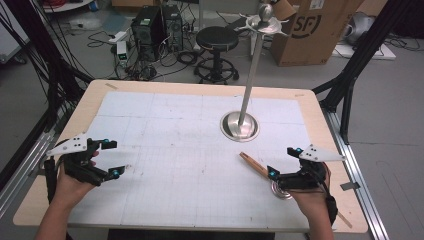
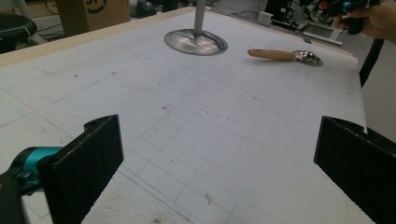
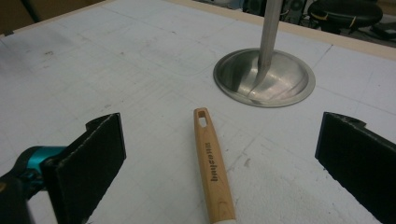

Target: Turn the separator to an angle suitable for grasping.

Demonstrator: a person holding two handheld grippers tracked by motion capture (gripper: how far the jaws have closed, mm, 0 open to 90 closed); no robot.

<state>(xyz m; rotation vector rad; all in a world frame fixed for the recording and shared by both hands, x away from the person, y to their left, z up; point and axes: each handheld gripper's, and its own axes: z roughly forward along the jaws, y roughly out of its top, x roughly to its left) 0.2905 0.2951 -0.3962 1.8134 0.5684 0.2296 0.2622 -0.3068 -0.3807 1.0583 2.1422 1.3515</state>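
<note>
A spoon with a wooden handle [image 1: 253, 165] and a metal bowl [image 1: 281, 192] lies flat on the white gridded mat [image 1: 175, 150], at the front right. My right gripper [image 1: 285, 161] hovers open just above it. In the right gripper view the handle [image 3: 211, 163] runs up between the two jaws of the right gripper [image 3: 219, 163], untouched. A metal stand rises from a round base [image 1: 240, 126] to a hooked top [image 1: 263, 22]. My left gripper [image 1: 113, 158] is open at the front left, over bare mat. The left gripper view shows the spoon [image 2: 273, 54] far off.
The stand's base [image 3: 280, 79] sits just beyond the handle's tip. The mat covers a wooden table with a bare rim [image 1: 90, 95]. Behind the table stand a black stool [image 1: 217, 39], computer towers [image 1: 155, 30] and a cardboard box [image 1: 315, 30].
</note>
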